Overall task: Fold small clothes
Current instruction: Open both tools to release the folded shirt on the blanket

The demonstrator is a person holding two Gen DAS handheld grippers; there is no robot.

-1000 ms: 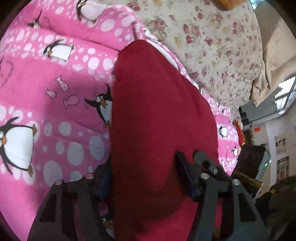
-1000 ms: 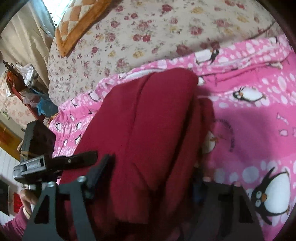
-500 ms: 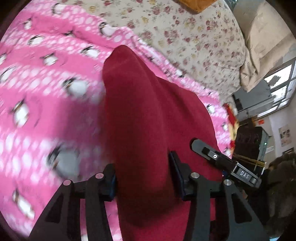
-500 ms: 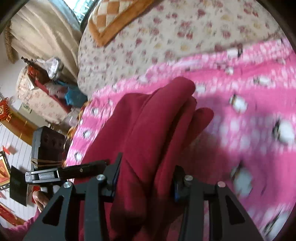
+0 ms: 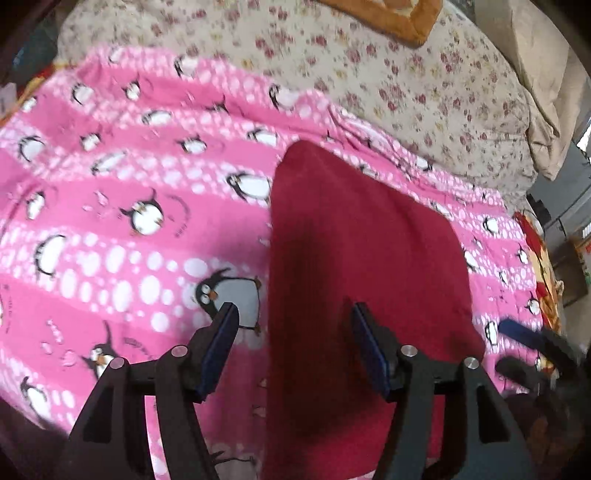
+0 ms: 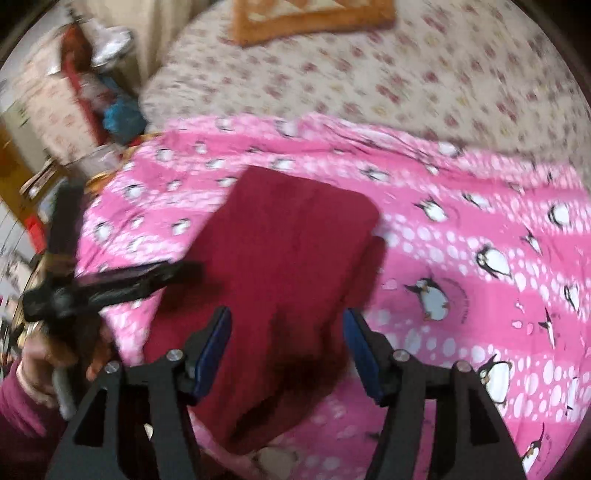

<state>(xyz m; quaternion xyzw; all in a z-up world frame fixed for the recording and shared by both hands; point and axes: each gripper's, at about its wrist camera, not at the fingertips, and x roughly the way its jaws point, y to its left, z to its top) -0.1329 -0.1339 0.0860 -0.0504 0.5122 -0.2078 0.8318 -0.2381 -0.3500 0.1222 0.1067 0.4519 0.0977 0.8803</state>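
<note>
A dark red garment [image 5: 354, 266] lies folded flat on the pink penguin blanket [image 5: 110, 229]. My left gripper [image 5: 295, 332] hovers over its near left edge with the jaws opening. One pad is above the cloth and the other above the blanket, and neither presses. In the right wrist view the same garment [image 6: 288, 258] shows as a rough rectangle. My right gripper [image 6: 288, 332] hangs over its near end, jaws opening, with the pads clear of the cloth on both sides. A hand in a magenta sleeve [image 6: 40, 369] holds the left gripper [image 6: 177, 271] at the cloth's left side.
A floral bedspread [image 5: 406, 85] lies beyond the blanket, with an orange checked cushion [image 6: 310, 18] on it. A beige pillow [image 5: 532, 74] is at the far right. Cluttered furniture and bags [image 6: 74, 92] stand beside the bed. The blanket's edge is near my right gripper [image 5: 513, 349].
Both grippers were shut on the raised red cloth. They have opened, let it go and pulled up and back. The cloth now lies folded on the blanket.
</note>
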